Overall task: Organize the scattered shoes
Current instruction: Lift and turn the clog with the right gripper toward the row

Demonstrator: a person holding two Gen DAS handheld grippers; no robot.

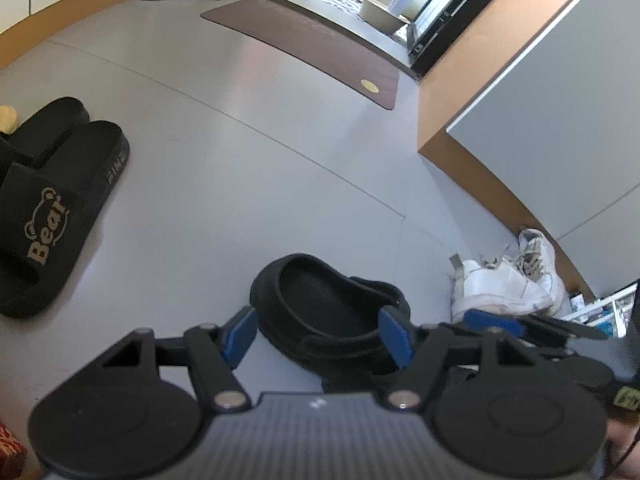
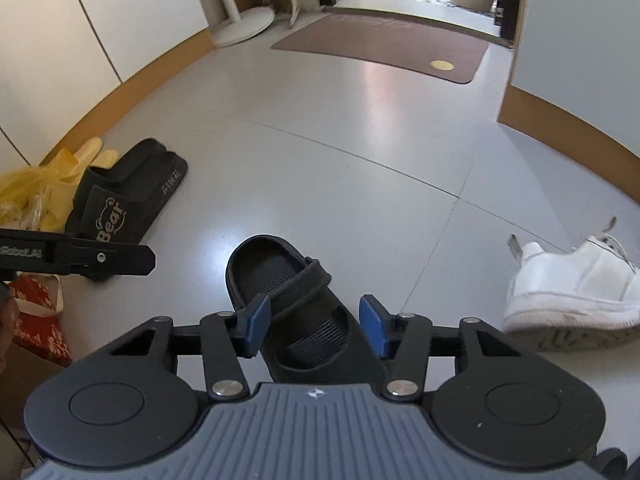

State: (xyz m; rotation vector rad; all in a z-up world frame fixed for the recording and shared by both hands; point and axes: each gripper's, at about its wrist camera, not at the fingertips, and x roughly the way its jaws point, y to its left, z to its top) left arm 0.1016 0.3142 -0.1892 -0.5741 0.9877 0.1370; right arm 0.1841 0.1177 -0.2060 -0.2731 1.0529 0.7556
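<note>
1. The right tongs (image 2: 316, 326) straddle a black clog (image 2: 296, 304) on the grey floor (image 2: 320, 152); whether the blue pads press it I cannot tell.
2. The left tongs (image 1: 318, 338) stand released around the same clog (image 1: 320, 308).
3. White sneakers (image 2: 572, 284) lie to the right.
4. Black slippers (image 2: 128, 196) and yellow slippers (image 2: 86, 156) sit left by the wall.
5. A brown mat (image 2: 384, 40) lies at the doorway.

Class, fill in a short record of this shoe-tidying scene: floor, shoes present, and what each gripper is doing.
floor: pale grey tiles
doorway: brown rectangular mat
paired shoes: black "Bear" slides, side by side near the wall
loose shoe: black rubber clog
other shoe: white lace-up sneaker, tipped over
left gripper: straddles a black clog, grip unclear
right gripper: straddles the clog, grip unclear
</note>
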